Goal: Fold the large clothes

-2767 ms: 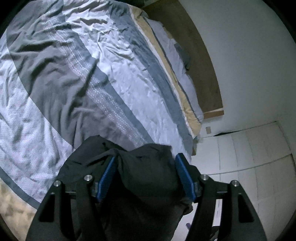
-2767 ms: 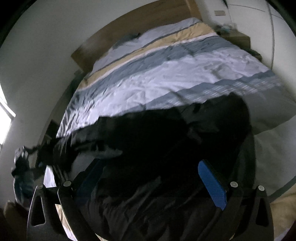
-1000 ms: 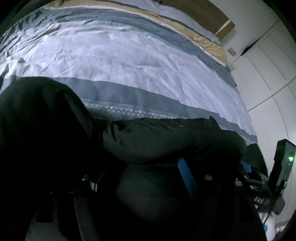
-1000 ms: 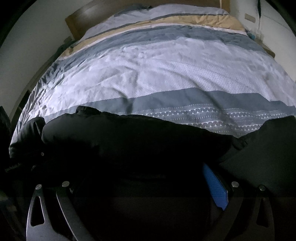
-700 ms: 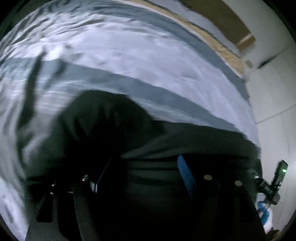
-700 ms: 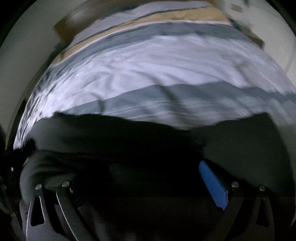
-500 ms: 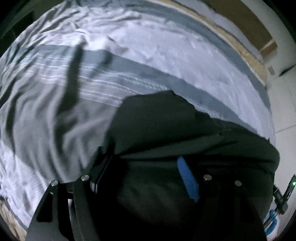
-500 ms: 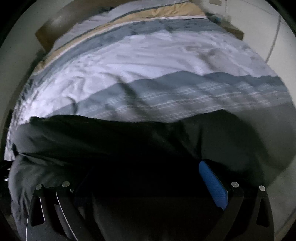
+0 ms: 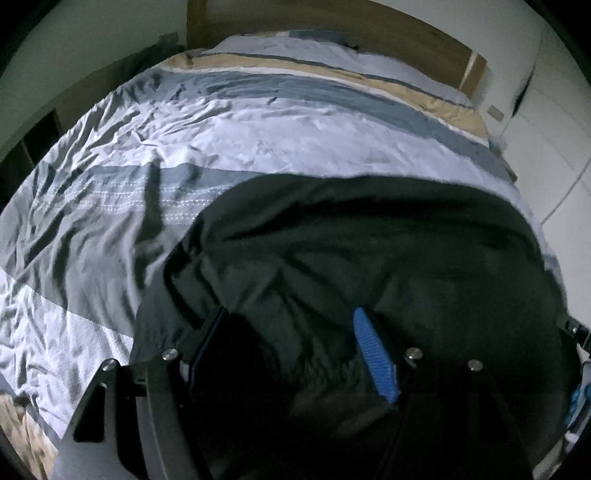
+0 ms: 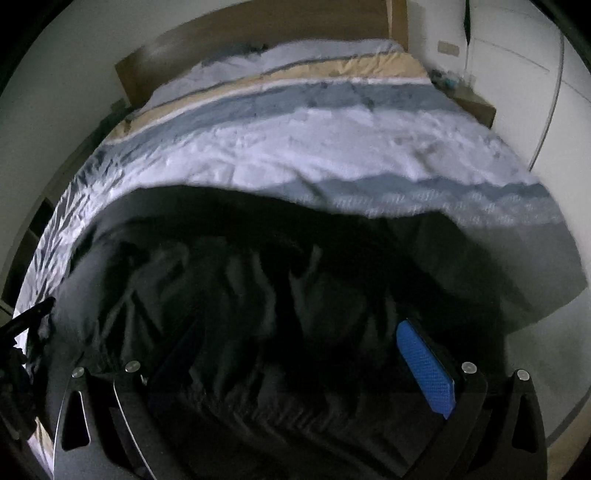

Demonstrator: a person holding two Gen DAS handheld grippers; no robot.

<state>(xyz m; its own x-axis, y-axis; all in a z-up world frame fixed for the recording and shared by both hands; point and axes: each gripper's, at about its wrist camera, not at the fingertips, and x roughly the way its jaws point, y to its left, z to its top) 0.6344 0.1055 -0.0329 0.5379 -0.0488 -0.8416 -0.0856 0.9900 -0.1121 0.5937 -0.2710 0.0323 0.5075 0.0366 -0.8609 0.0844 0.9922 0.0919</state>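
Observation:
A large black garment (image 9: 369,243) spreads over the near part of the bed, and it also fills the lower half of the right wrist view (image 10: 258,280). My left gripper (image 9: 288,350) has black cloth bunched between its blue pads (image 9: 375,354). My right gripper (image 10: 295,362) stands wider, with folds of the same garment between its jaws; its blue pad (image 10: 424,373) shows on the right, the left pad is dark. Whether either grips firmly is hard to see in the dim light.
The bed carries a striped duvet (image 9: 258,125) in white, grey-blue and tan. A wooden headboard (image 10: 258,33) stands at the far end. White wardrobe doors (image 9: 546,140) line the right side. A bedside table (image 10: 472,103) stands by the headboard. The other gripper's tip (image 10: 29,317) shows at left.
Both grippers have swung the garment round to face the headboard and laid it flatter and wider across the duvet. The cloth stays between both pairs of jaws.

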